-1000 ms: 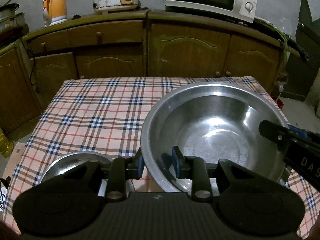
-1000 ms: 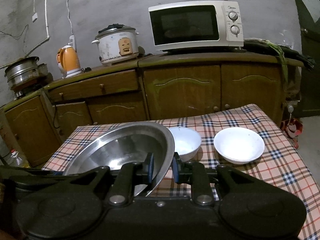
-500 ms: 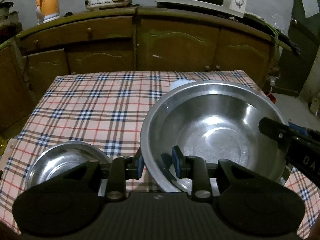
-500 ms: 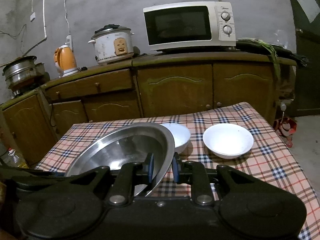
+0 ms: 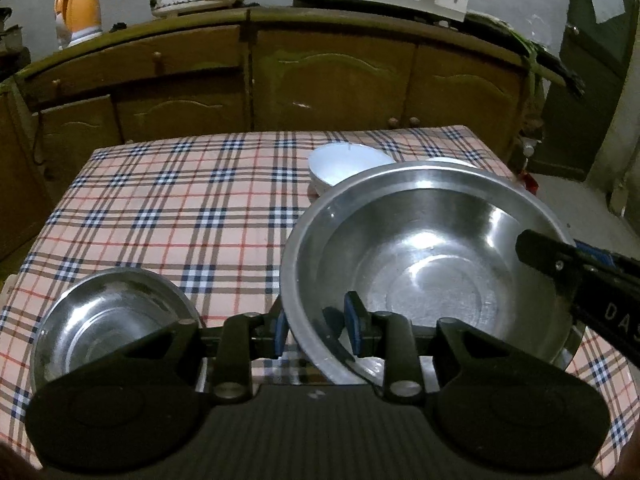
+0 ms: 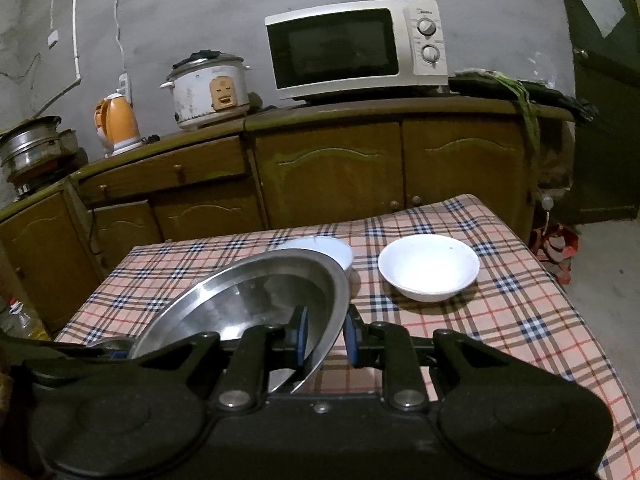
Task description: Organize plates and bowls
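Note:
A large steel bowl (image 5: 420, 248) is held over the checked tablecloth (image 5: 180, 208) by both grippers. My left gripper (image 5: 316, 326) is shut on its near rim, one pad inside and one outside. My right gripper (image 6: 325, 334) is shut on the opposite rim, and in the left wrist view its dark finger (image 5: 560, 264) reaches over that edge. In the right wrist view the large steel bowl (image 6: 248, 296) looks tilted. A small steel bowl (image 5: 108, 320) stands at the near left. One white bowl (image 6: 428, 268) sits in the open; a second white bowl (image 6: 320, 248) is half hidden behind the steel rim.
Beyond the table runs a wooden cabinet (image 6: 328, 168) carrying a microwave (image 6: 356, 48), a rice cooker (image 6: 208, 92) and an orange kettle (image 6: 116, 124). The table's right edge (image 6: 560, 292) drops to the floor. A bottle (image 6: 20, 316) stands low at the left.
Both grippers have drawn back toward the near side with the large steel bowl. The white bowls have come into the left wrist view, and more of the small steel bowl shows.

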A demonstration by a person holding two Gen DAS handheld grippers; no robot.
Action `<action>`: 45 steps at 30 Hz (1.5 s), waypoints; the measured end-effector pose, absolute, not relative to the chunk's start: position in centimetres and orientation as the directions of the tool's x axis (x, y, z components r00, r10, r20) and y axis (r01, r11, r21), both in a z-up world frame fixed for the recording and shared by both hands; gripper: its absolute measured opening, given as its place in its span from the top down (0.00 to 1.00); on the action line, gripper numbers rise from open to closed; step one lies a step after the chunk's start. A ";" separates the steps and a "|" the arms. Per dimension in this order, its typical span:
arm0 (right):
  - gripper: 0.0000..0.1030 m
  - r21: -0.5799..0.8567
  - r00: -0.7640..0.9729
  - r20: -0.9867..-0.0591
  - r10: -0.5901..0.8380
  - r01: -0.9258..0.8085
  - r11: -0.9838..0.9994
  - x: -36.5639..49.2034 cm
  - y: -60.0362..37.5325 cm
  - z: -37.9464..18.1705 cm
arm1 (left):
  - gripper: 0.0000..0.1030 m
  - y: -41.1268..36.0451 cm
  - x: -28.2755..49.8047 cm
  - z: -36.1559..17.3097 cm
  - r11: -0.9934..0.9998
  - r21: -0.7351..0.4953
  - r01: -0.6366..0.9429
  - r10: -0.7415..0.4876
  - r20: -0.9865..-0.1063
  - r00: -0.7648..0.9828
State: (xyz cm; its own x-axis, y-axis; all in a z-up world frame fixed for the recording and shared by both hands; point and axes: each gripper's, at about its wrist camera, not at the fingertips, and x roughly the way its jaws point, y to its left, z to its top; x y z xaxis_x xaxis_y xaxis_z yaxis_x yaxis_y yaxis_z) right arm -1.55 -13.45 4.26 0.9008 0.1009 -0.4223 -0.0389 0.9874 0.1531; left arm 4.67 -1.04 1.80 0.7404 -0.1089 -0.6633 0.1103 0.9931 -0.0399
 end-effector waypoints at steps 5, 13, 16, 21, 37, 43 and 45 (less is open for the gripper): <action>0.75 0.151 0.899 -0.430 0.083 -0.019 0.988 -2.2 -14.3 3.5 | 0.71 -1.9 4.3 1.1 0.991 -0.038 0.125 -0.118 -0.671 0.732; 0.75 0.163 0.893 -0.446 0.062 0.013 0.987 -3.4 -16.1 2.2 | 0.71 -3.6 3.7 -0.1 0.988 -0.037 0.151 -0.135 -0.685 0.716; 0.75 0.164 0.890 -0.453 0.053 0.024 0.986 -3.6 -16.7 1.7 | 0.71 -4.1 3.5 -0.5 0.987 -0.037 0.158 -0.140 -0.689 0.711; 0.75 0.167 0.881 -0.471 0.044 0.041 0.985 -3.9 -17.6 0.6 | 0.71 -4.8 3.4 -1.5 0.986 -0.048 0.160 -0.147 -0.700 0.699; 0.75 0.165 0.831 -0.555 0.043 0.059 0.985 -3.4 -18.0 -3.4 | 0.69 -5.4 3.8 -5.4 0.990 -0.044 0.134 -0.122 -0.752 0.648; 0.75 0.163 0.816 -0.576 0.044 0.062 0.985 -3.0 -17.9 -4.5 | 0.69 -5.4 3.9 -6.4 0.991 -0.037 0.129 -0.111 -0.766 0.634; 0.75 0.165 0.811 -0.583 0.044 0.064 0.984 -2.9 -17.9 -4.8 | 0.69 -5.4 3.9 -6.7 0.991 -0.032 0.129 -0.107 -0.768 0.631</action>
